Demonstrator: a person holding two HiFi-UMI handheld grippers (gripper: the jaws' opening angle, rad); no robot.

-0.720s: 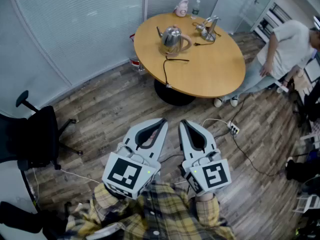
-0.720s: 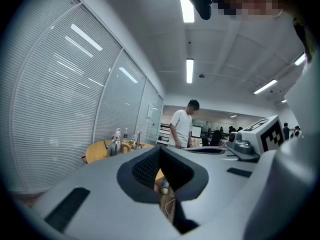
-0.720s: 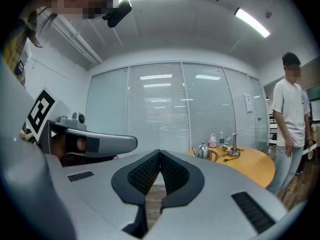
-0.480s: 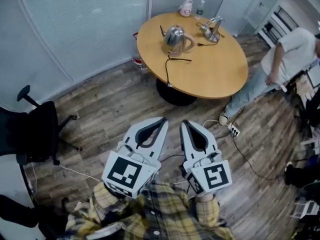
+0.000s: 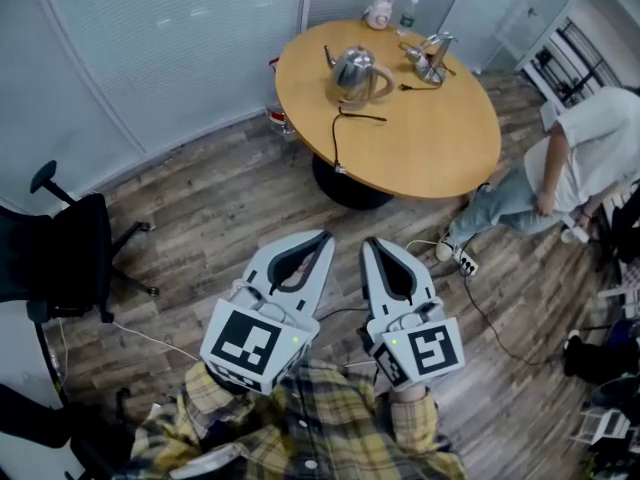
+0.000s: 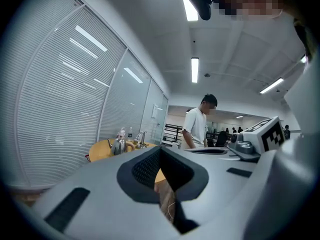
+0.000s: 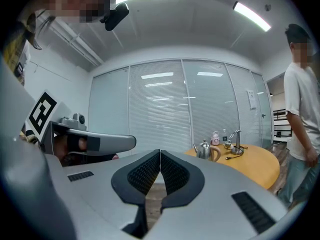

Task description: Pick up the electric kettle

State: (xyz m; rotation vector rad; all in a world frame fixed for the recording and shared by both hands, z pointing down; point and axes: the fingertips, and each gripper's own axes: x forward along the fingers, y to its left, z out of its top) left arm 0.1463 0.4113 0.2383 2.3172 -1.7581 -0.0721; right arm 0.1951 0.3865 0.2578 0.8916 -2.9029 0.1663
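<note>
Left gripper: jaws pressed together, nothing between them, same spot as a moment ago.
Right gripper: closed tight and empty too, still just beside the left one.
Kettle: upright on the round table, well ahead of both grippers, untouched (its cord trails back toward them).
Bystander: has drifted away from the table's edge, out beyond the right gripper's side.
</note>
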